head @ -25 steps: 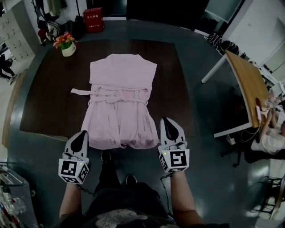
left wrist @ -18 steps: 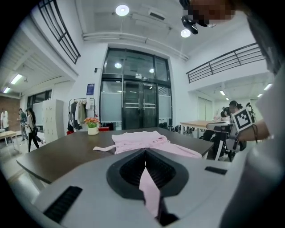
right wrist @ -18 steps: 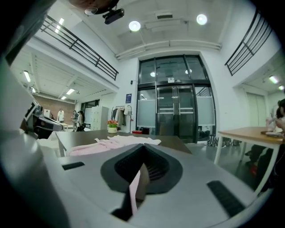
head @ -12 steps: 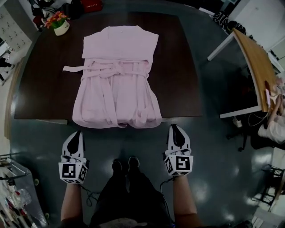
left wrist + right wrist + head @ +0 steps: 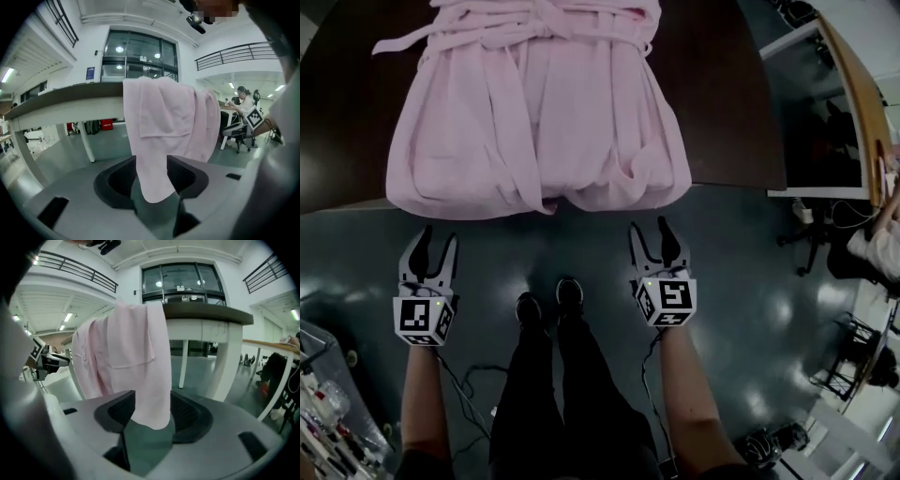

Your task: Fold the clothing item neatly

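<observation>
The soft, light robe (image 5: 534, 112) overhanging the counter (image 5: 722, 112) should pinch easily at its 2 hem corners, each hanging ungripped between the opening jaws of the left tool (image 5: 437, 234) and right tool (image 5: 649, 227).

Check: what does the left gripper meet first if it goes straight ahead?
Likely the hanging hem of the pink robe, dead ahead of the left gripper. Its jaws are opening, with nothing between them yet. Depth is unclear.

Forearms forward, left gripper (image 5: 434, 246) and right gripper (image 5: 650, 234) jaws opening, seemingly empty.
</observation>
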`<control>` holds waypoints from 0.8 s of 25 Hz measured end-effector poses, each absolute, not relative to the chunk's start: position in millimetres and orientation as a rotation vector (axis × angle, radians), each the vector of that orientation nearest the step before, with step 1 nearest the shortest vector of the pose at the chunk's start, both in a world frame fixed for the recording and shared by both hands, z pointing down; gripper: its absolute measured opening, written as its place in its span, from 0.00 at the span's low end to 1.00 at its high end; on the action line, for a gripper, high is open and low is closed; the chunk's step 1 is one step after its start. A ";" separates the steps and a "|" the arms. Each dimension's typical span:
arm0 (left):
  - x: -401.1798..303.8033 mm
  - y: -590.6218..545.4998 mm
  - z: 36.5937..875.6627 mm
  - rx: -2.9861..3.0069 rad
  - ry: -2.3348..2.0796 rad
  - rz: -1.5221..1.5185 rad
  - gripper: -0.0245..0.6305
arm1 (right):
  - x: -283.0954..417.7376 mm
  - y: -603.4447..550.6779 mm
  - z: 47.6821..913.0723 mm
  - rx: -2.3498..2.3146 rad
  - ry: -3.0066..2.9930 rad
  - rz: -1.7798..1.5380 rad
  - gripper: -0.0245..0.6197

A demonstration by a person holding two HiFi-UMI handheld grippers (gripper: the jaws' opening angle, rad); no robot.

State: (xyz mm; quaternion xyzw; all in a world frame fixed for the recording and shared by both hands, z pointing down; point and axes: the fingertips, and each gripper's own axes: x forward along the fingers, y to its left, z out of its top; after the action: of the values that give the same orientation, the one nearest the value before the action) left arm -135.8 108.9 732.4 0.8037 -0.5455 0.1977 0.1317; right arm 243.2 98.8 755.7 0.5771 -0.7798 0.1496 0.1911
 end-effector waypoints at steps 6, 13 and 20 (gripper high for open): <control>-145.7 90.1 799.6 2.365 -1.554 0.634 0.41 | 258.6 63.1 802.3 1.614 -2.204 0.337 0.43; -117.3 69.4 829.0 2.454 -1.373 0.684 0.41 | 226.7 43.5 819.0 1.454 -2.231 0.195 0.43; -113.4 93.0 815.2 2.408 -1.334 0.681 0.07 | 211.5 83.6 800.3 1.476 -2.170 0.196 0.05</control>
State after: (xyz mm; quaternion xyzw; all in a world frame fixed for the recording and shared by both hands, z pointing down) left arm -113.4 93.0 815.2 0.8392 -0.4650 0.2372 0.1521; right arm 211.5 83.6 800.3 0.5427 -0.7979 0.0722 0.2521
